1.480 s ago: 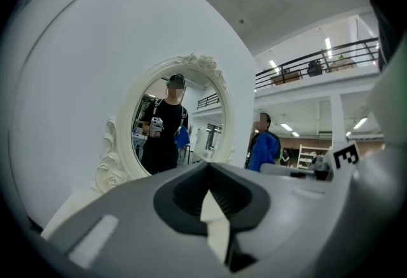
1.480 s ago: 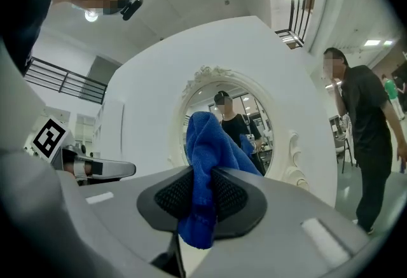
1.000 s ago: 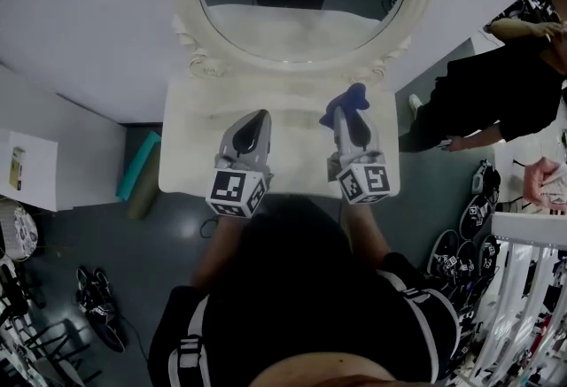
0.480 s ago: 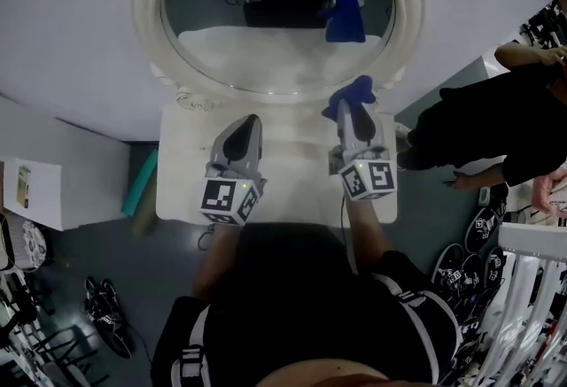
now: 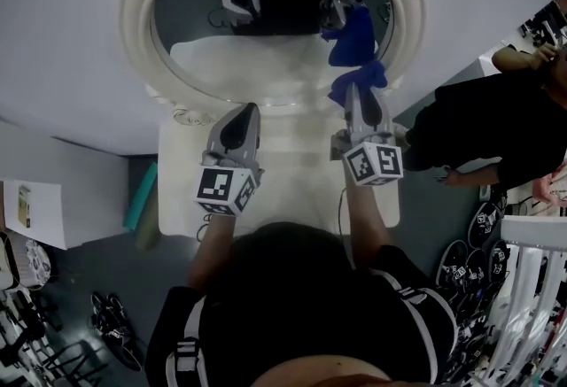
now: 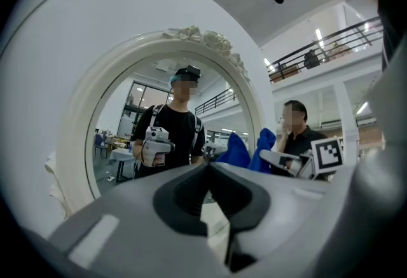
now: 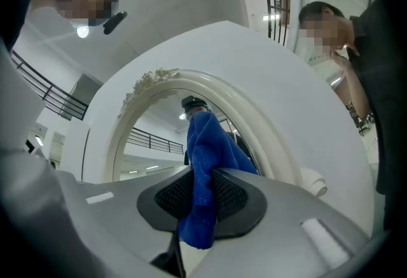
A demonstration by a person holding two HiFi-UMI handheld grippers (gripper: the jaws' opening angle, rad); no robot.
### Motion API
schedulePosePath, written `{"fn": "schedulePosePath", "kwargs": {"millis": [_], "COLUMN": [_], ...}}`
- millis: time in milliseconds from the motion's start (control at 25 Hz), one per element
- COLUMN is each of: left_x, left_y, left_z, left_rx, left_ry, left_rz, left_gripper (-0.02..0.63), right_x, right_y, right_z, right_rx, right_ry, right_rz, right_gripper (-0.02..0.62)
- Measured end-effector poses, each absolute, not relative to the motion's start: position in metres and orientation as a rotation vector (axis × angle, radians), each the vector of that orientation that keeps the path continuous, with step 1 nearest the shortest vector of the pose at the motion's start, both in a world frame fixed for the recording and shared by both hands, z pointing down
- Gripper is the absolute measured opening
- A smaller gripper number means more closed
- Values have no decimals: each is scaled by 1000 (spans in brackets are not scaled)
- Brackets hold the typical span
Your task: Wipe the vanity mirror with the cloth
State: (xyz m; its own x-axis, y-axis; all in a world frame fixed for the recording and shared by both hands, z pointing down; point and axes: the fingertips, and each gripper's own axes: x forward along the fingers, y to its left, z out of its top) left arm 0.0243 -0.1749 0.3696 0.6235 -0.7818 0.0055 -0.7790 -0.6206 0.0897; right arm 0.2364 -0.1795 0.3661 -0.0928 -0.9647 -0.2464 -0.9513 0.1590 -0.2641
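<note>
My right tool point(image 7: 201, 201) is clamped on the blue cloth point(image 7: 205, 162); the fabric is pinched between the jaws, with a bunch standing out past the tips and a tail hanging below. My left tool point(image 6: 207, 175) has its jaws together on nothing; it hovers beside the right one over the white table point(image 5: 292, 166). In the head view the cloth is up at the lower right edge of the mirror point(image 5: 266, 31), touching the glass or just off it; I cannot tell which. To wipe well, I judge I should press the loose bunch flat on the glass, not the hard tips; sweep in overlapping passes across the oval; stay inside the carved frame point(image 5: 135, 31); hold the left tool clear. A person point(image 5: 496, 124) stands off to the right, well apart.
</note>
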Motion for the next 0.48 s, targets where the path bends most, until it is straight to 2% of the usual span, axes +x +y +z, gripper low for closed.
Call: {"fn": "schedulePosePath", "kwargs": {"millis": [480], "left_x": [52], "left_y": [-208], "left_z": [384], "left_rx": [2751], "left_ry": [-1238], "left_rz": [-28], "left_gripper": [6], "right_x": [269], "right_y": [-218], "right_z": [362], "right_rx": [-1817], "right_ry": [1997], "right_rz": [-147], "right_gripper": [70]}}
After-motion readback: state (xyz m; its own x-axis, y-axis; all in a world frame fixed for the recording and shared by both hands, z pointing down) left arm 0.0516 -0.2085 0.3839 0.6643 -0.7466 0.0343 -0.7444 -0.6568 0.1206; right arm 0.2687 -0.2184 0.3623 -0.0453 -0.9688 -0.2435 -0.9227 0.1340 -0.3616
